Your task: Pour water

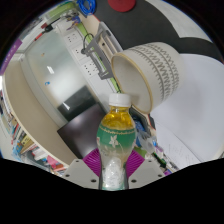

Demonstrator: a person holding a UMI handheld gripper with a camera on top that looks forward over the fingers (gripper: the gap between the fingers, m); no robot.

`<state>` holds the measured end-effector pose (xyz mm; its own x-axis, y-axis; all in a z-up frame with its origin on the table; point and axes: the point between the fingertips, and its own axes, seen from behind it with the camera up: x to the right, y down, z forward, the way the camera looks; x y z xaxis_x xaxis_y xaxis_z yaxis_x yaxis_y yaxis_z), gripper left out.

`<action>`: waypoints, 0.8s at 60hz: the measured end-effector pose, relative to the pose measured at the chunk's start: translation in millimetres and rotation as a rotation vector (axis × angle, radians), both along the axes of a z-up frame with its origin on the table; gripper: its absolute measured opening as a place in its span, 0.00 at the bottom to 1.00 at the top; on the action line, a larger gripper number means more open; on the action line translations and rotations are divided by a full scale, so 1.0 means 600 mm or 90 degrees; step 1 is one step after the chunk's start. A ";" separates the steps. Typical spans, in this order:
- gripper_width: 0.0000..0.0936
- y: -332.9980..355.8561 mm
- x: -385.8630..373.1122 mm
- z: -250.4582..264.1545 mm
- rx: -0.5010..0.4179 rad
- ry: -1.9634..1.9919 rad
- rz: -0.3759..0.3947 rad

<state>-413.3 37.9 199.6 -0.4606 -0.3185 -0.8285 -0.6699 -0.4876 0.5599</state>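
Note:
A clear plastic bottle (115, 135) with a yellow cap and a green-and-white label is held between the fingers of my gripper (113, 165). Both purple pads (92, 160) press on its sides, so the gripper is shut on it. The bottle points forward with its cap just below the rim of a ribbed cream cup (152, 70). The cup appears tilted in this view, with its open mouth toward the bottle's cap. The whole scene looks rotated. The bottle's lower part is hidden between the fingers.
A white table top (60, 65) stretches beyond the bottle. A dark laptop or screen (75, 100) lies on it. Blue scissors (88, 8) and cables rest further off. A dark object (125, 5) stands beyond the cup.

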 end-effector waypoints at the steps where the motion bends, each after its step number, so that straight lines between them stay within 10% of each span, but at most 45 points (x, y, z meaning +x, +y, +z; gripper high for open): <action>1: 0.31 0.000 0.001 0.000 -0.004 0.010 -0.002; 14: 0.31 -0.001 -0.001 0.004 0.003 -0.001 0.015; 25: 0.31 -0.008 0.023 0.035 0.218 -0.435 0.052; 35: 0.31 0.027 0.170 0.098 0.389 -0.903 -0.043; 48: 0.31 0.068 0.383 0.075 0.365 -1.258 -0.136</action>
<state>-183.8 78.5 244.6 0.9937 0.0260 -0.1090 -0.1036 -0.1570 -0.9821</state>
